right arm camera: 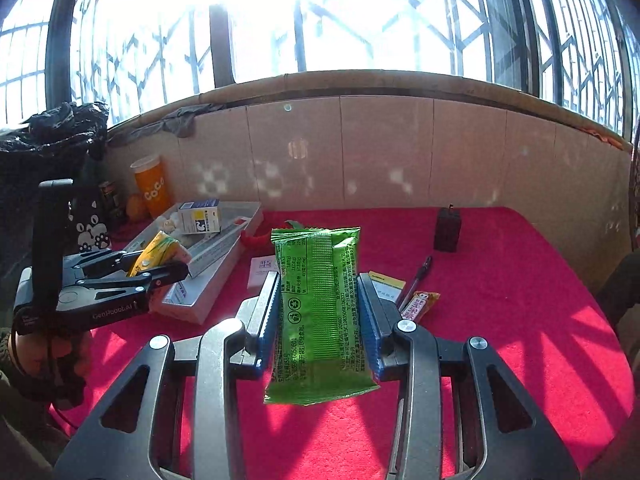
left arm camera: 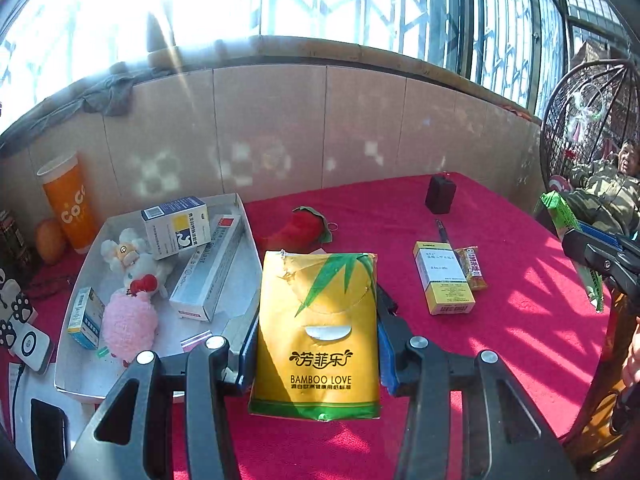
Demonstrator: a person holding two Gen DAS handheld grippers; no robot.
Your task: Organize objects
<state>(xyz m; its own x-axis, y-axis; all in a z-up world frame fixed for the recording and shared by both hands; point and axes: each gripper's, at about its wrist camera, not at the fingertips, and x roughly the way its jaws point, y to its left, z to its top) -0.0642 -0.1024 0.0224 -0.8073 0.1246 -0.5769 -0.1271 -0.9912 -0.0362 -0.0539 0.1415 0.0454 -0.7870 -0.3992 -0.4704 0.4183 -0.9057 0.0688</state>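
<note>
Transport is the step, I judge: my left gripper (left arm camera: 316,344) is clamped on the yellow bamboo-print tissue pack (left arm camera: 318,336), my right gripper (right arm camera: 318,320) on the green foil snack packet (right arm camera: 318,312), both above the red tablecloth (left arm camera: 520,300). Next, each needs room in the crowded white cardboard tray (left arm camera: 76,360). Its near corner is hidden behind my fingers.

We read "BAMBOO LOVE" on the yellow tissue pack (left arm camera: 318,336), "CoCo" on the orange cup (left arm camera: 68,204), and "GenRobot.AI" on the left claw (right arm camera: 160,268).
</note>
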